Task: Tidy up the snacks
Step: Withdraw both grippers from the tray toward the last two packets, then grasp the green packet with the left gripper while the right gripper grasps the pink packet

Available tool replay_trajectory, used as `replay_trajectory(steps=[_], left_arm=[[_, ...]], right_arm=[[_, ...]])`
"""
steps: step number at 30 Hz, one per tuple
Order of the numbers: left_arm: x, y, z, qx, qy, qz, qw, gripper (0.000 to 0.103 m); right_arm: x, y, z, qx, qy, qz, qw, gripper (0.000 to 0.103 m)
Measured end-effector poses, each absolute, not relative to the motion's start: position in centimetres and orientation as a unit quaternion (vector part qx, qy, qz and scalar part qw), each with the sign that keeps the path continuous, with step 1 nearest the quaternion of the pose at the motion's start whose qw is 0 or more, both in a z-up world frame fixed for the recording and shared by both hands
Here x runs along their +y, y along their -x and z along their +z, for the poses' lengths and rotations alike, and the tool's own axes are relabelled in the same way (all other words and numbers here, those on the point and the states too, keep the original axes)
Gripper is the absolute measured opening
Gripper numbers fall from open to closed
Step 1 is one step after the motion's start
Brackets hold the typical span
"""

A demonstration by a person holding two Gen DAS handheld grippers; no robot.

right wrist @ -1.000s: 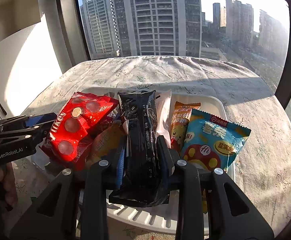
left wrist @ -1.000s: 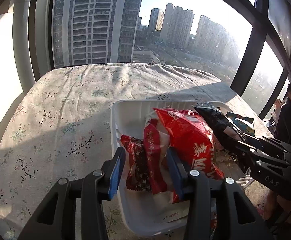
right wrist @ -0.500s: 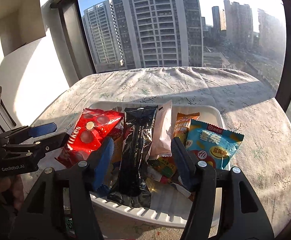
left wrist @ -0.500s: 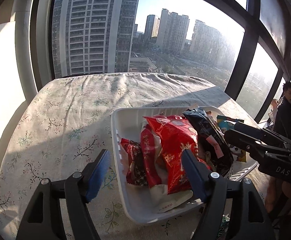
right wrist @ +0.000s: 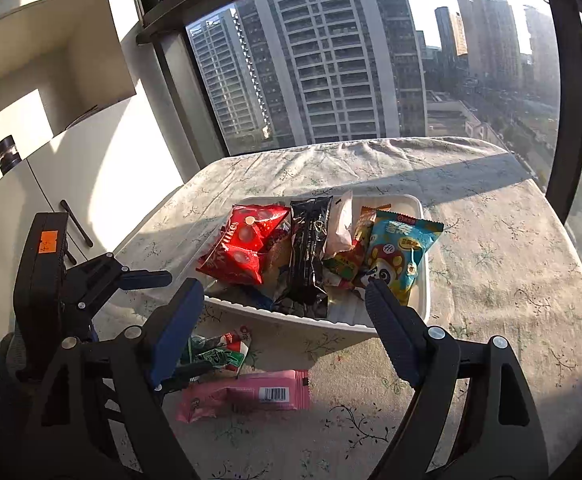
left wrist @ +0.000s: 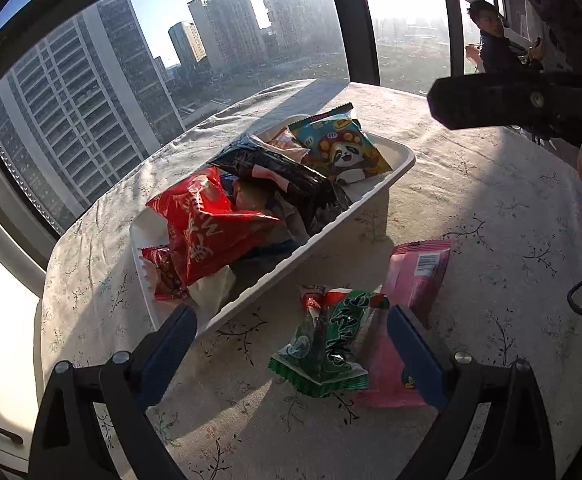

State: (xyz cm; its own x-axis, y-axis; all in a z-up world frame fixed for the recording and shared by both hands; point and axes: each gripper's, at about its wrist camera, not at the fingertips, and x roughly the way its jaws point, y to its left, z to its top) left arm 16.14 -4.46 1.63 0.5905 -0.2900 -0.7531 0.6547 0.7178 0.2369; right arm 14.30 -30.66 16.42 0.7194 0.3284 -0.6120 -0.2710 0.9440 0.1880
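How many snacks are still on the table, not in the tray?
2. A green packet lies in front of the tray, between the left gripper's open fingers. A pink packet lies just beside it, its edge under the green one. Others may be hidden.

— What sort of place is this?

— A high-rise flat, I think. At my twelve o'clock, floor-to-ceiling windows (right wrist: 331, 60) face apartment towers (right wrist: 331, 52).

— Anything homely?

— A floral tablecloth (right wrist: 491, 220) covers the table, white cupboards (right wrist: 51, 80) stand at my ten o'clock, and a seated person (left wrist: 495, 40) waits at two o'clock.
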Motion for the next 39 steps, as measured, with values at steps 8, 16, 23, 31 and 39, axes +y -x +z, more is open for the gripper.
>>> replay_trajectory(steps=[8, 16, 23, 31, 39], left_arm=[[-4.4, -17.3, 1.2, 0.403, -0.239, -0.258, 0.845, 0.085], [-5.8, -17.6, -0.5, 0.436, -0.273, -0.266, 0.816, 0.060], [-5.9, -17.8, -0.9, 0.452, -0.259, -0.277, 0.807, 0.048], [-5.3, -17.6, -0.8, 0.472, -0.207, -0.267, 0.814, 0.032], [0.2, -14.3, 0.6, 0.453, -0.106, -0.237, 0.853, 0.030]], right_arm=[[-35.5, -5.5, 12.3, 0.349, -0.116, 0.148, 0.918, 0.082], [-37.9, -2.9, 10.7, 0.358, -0.140, 0.142, 0.912, 0.082], [-37.4, -3.2, 10.2, 0.369, -0.141, 0.150, 0.906, 0.082], [-36.5, -3.3, 10.3, 0.377, -0.142, 0.152, 0.903, 0.082], [-33.8, -4.4, 10.2, 0.397, -0.119, 0.159, 0.896, 0.082]])
